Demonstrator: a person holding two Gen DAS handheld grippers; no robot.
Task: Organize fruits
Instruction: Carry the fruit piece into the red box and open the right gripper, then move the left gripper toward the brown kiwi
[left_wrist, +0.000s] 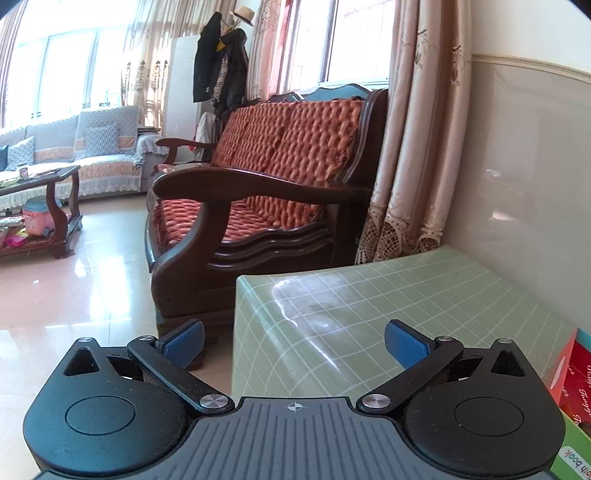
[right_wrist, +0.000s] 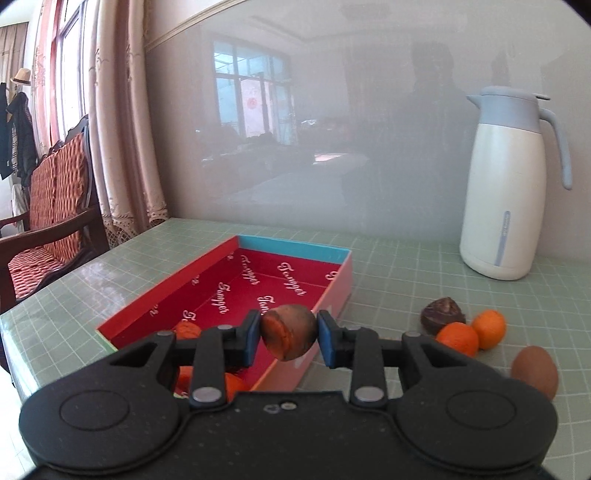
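My right gripper (right_wrist: 289, 338) is shut on a brown fruit with an orange patch (right_wrist: 290, 332), held above the right long wall of the red box (right_wrist: 258, 284). Orange fruits (right_wrist: 186, 329) lie in the box's near end, partly hidden by the gripper. On the green table to the right sit a dark brown fruit (right_wrist: 442, 314), two oranges (right_wrist: 457, 338) (right_wrist: 489, 328) and a brown fruit (right_wrist: 534, 371). My left gripper (left_wrist: 293, 341) is open and empty above the table's left corner. A corner of the red box (left_wrist: 570, 373) shows at the right edge of the left wrist view.
A white and blue thermos jug (right_wrist: 508, 184) stands at the back right against the glossy wall. A wooden sofa with red cushions (left_wrist: 266, 166) stands beyond the table's left edge (left_wrist: 236, 321). Curtains (left_wrist: 413, 147) hang by the wall.
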